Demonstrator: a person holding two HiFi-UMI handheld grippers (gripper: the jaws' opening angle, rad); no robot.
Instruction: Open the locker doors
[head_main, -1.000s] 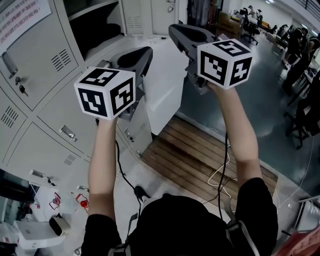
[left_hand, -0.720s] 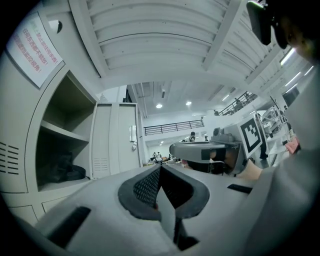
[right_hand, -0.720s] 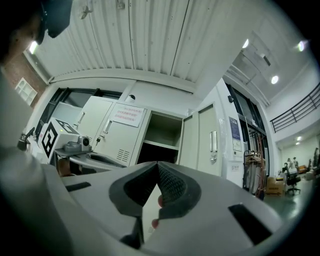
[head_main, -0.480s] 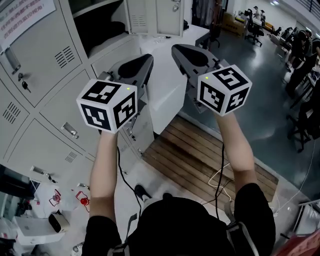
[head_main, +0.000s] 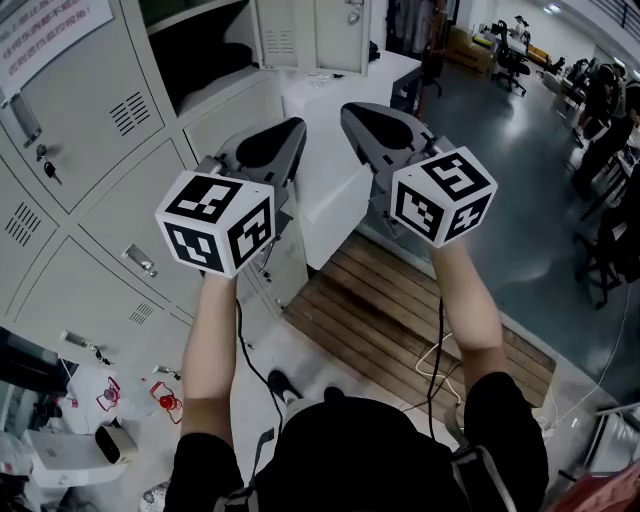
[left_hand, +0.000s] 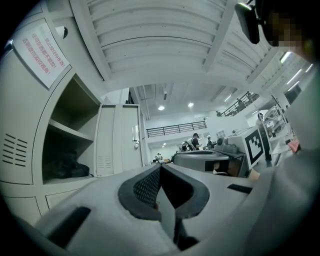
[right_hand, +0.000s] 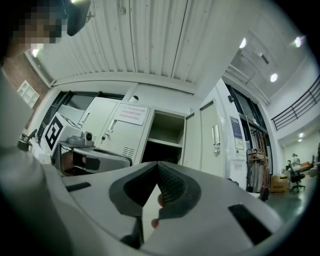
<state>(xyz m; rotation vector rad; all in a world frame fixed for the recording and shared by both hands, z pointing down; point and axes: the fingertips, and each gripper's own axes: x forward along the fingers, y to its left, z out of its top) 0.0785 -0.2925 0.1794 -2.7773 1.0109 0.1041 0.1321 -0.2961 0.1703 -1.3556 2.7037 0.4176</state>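
Locker doors (head_main: 95, 150): flat, louvred, seemingly metal.

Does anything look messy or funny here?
Only small things: one locker door hangs open while the lockers left of it are shut, and bags lie heaped on the floor. Nothing looks broken or spilled.

The pale grey locker doors (head_main: 95, 120) mostly stand shut, each with louvre vents and a handle. One upper door (head_main: 312, 35) hangs swung wide open, baring a dark compartment (head_main: 200, 55).
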